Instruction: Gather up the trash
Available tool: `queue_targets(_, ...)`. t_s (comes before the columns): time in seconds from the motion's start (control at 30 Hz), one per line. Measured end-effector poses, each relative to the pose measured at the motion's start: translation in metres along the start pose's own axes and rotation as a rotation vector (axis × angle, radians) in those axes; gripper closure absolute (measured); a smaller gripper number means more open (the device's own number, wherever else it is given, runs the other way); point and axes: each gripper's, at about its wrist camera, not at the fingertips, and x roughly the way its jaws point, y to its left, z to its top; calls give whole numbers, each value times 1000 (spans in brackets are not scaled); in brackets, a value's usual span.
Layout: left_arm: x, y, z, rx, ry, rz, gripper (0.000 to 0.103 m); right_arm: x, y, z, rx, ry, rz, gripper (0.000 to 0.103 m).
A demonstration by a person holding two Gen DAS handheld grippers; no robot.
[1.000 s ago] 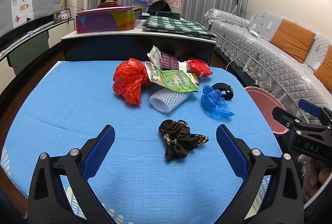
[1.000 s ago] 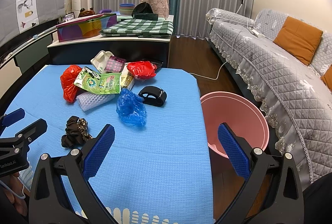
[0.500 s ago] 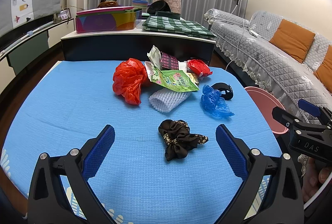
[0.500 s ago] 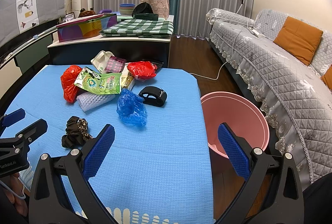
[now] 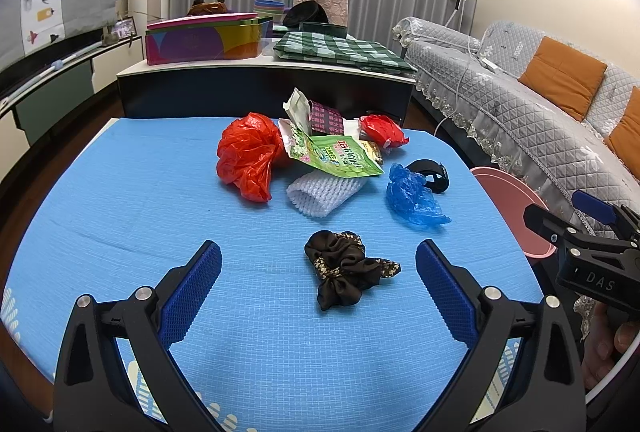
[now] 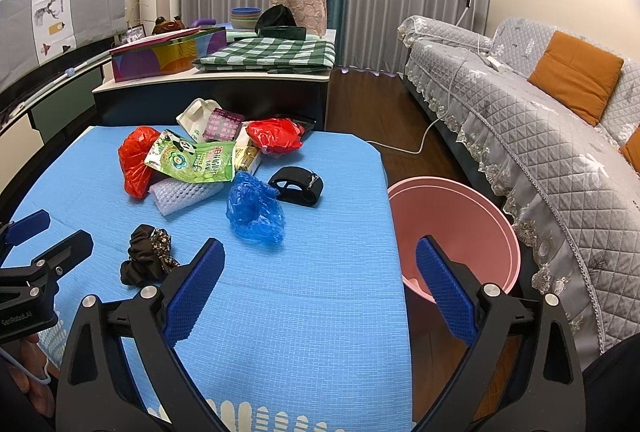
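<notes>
While both claws, left claw (image 5: 318,272) and right claw (image 6: 320,270), gape empty, crinkled blue plastic (image 6: 254,209) lies beside the round pink bin (image 6: 472,199).

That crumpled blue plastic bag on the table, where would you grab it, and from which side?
Probably the raised, bunched hump of the blue plastic bag, taken from above. It lies loosely crumpled on the blue mat, apart from the black strap, so its folds should pinch together easily. The open right tool is the nearer one, and the pink bin stands on that side.
</notes>
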Motion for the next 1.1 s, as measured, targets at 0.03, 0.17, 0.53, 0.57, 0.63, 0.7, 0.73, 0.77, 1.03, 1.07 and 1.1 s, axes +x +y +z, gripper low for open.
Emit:
queue_targets(0.03, 0, 0, 0, 1, 0, 0, 9, 0, 0, 0, 1, 1, 2, 9)
queue_targets(0.17, 0, -1, 0, 0, 1, -3, 9, 1, 1, 1, 6, 5, 8, 15)
queue_targets(0.53, 23, -7, 2, -2, 46, -28, 29, 15, -13, 5, 75, 29, 97, 60)
queue_targets(0.57, 26, -8, 1, -4, 51, -31, 31, 17, -14, 5, 80, 31, 108, 62)
queue_targets(0.63, 34, -11, 1, -3, 64, -39, 34, 24, -16, 6, 88, 33, 130, 66)
queue_targets(0.7, 43, -13, 1, -3, 81, -48, 36, 29, -17, 7, 94, 35, 146, 66)
queue_targets(0.73, 49, -14, 1, -3, 94, -53, 36, 33, -17, 7, 98, 38, 158, 66)
queue_targets(0.77, 52, -16, 0, -4, 104, -54, 36, 37, -16, 8, 100, 41, 166, 66)
queue_targets(1.03, 85, -13, -6, -13, 225, -58, 65, 67, -7, 11, 104, 82, 216, 65)
queue_targets(1.07, 86, -10, -5, -25, 226, -66, 67, 71, -7, 12, 111, 91, 224, 65)
queue_targets(1.1, 87, -8, -3, -35, 227, -71, 70, 76, -6, 12, 121, 99, 232, 65)
